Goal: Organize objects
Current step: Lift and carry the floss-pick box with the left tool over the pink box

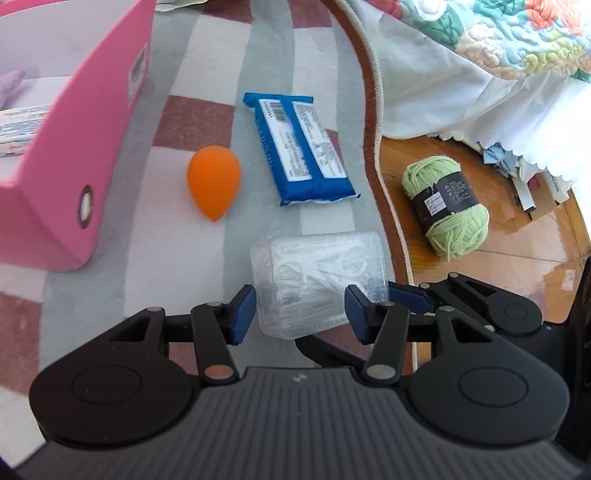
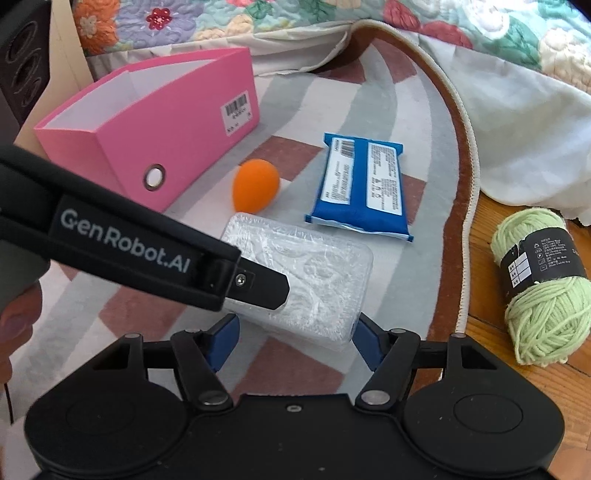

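Both gripper pairs, left (image 1: 300, 308) and right (image 2: 293, 341), spread wide around clear plastic box (image 1: 319, 282) of white picks

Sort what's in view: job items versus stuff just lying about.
Job: pink box, clear plastic case, orange sponge, blue wipes pack, green yarn, likely.

Lying about: quilt, white bed skirt, rug, papers under the bed.

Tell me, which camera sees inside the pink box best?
The left wrist view: it looks over the wall of the pink box and shows a white packet and something purple inside. The right wrist view shows the box from outside, only its bare white inner walls.
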Available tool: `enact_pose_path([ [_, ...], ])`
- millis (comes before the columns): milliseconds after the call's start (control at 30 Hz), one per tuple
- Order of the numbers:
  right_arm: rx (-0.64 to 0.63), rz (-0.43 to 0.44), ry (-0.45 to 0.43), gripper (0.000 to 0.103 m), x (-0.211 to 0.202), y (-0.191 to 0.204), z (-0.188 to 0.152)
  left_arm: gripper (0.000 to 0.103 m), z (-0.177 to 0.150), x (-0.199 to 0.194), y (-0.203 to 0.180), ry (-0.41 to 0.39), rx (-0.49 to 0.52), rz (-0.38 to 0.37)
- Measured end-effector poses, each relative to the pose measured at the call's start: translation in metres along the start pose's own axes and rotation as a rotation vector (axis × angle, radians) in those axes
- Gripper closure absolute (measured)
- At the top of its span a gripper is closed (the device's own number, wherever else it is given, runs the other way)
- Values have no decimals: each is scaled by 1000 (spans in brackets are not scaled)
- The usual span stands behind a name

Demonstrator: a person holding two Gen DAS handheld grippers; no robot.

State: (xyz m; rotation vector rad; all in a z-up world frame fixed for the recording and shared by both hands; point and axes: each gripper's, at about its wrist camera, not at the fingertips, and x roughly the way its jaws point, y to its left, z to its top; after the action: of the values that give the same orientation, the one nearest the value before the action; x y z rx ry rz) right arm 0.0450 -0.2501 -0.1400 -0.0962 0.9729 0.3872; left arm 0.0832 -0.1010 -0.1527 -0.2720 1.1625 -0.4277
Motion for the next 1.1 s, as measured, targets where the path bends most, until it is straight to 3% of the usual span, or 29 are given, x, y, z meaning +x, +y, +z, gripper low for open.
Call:
enact_pose_path([
  [500,-48,23,2,29,-37,40,10,52,-6,-57,7,32,-19,-8],
  [1100,-185,42,-50,25,-106,89,48,52,-4,-144,13,-34,2,-66],
])
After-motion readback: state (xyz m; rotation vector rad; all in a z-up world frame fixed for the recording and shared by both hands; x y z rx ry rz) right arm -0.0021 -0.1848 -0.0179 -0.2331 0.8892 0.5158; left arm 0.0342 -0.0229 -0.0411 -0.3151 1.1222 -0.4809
